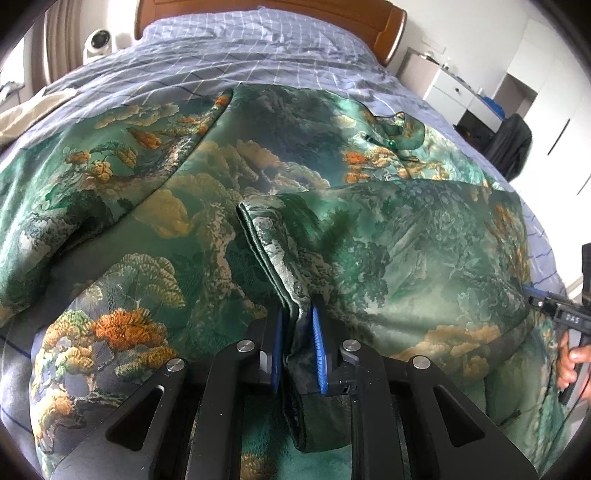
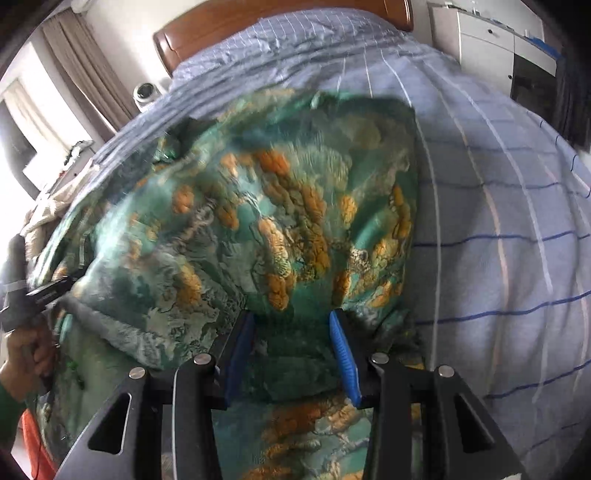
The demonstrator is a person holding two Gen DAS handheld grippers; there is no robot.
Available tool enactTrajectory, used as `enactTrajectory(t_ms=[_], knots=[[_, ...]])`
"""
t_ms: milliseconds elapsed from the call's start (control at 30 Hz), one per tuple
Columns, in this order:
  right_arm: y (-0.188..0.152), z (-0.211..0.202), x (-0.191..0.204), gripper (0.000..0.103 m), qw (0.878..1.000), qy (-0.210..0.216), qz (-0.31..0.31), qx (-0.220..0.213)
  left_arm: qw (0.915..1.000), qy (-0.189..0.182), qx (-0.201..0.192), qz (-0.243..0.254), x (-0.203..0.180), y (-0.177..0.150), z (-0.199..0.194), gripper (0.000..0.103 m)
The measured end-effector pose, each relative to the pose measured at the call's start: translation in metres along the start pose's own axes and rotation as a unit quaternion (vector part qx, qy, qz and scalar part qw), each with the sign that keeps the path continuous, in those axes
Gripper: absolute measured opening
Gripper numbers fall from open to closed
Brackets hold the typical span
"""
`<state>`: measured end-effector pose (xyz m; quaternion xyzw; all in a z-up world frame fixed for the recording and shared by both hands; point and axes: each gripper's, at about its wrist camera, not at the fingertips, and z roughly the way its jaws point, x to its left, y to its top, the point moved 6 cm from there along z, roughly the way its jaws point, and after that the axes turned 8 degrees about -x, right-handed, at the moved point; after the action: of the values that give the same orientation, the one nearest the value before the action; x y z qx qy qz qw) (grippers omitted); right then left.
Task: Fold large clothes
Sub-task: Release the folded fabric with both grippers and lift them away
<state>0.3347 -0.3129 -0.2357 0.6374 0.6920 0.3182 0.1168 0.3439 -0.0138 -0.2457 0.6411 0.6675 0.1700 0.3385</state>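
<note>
Left wrist view: a big green garment [image 1: 229, 192], shiny brocade printed with orange and tan trees, is spread over a bed [image 1: 258, 55] covered in a blue checked sheet. A folded sleeve edge with dark green piping is clamped between the blue pads of the left gripper [image 1: 297, 343], the jaws nearly closed on it. On the right wrist view, a bunched fold is seen between the pads of the right gripper [image 2: 291, 350], jaws partly apart; whether it's actually pinched can't be told, the picture being blurred. Bare sheet is left beyond the garment's right edge, and more toward the wooden headboard [image 2: 258, 22].
</note>
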Motion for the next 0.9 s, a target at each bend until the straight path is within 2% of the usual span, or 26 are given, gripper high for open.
enactTrajectory(t_ms=[100,233,267,333,367,400,433,467,533,767,900], knots=[[0.002,0.012,0.006,0.042,0.999,-0.024,-0.021,-0.004,1.0000,0.003,-0.001,0.002,0.000,0.001,0.001,0.015],[0.002,0.007,0.008,0.042,0.999,-0.036,-0.019,-0.018,1.0000,0.002,-0.006,0.003,-0.001,0.001,-0.002,0.016],[0.003,0.003,0.009,0.044,0.999,-0.040,-0.021,-0.025,1.0000,0.002,-0.008,0.004,-0.001,0.002,-0.004,0.019],[0.004,-0.011,0.014,0.045,0.997,-0.056,-0.031,-0.047,0.9999,0.002,-0.008,0.006,-0.001,0.002,-0.014,0.038],[0.004,-0.021,0.017,0.048,0.995,-0.067,-0.033,-0.060,0.9999,0.000,-0.012,0.007,-0.001,0.001,-0.020,0.061],[0.001,-0.032,0.021,0.056,0.994,-0.073,-0.031,-0.070,0.9998,0.000,-0.021,0.008,-0.001,0.000,-0.030,0.080],[-0.001,-0.043,0.023,0.065,0.994,-0.074,-0.025,-0.078,0.9996,0.000,-0.028,0.009,-0.001,-0.001,-0.038,0.086],[-0.004,-0.051,0.024,0.068,0.994,-0.069,-0.018,-0.085,0.9994,-0.001,-0.033,0.011,-0.001,-0.002,-0.045,0.090],[-0.015,-0.071,0.032,0.070,0.994,-0.053,-0.002,-0.095,0.9994,-0.005,-0.031,0.017,-0.001,-0.006,-0.057,0.090],[-0.061,-0.119,0.064,0.070,0.990,-0.057,-0.012,-0.130,0.9988,0.000,-0.038,0.031,-0.002,-0.018,-0.090,0.091],[-0.089,-0.133,0.084,0.070,0.991,-0.042,-0.010,-0.130,0.9991,0.006,-0.036,0.022,0.002,-0.025,-0.099,0.091]])
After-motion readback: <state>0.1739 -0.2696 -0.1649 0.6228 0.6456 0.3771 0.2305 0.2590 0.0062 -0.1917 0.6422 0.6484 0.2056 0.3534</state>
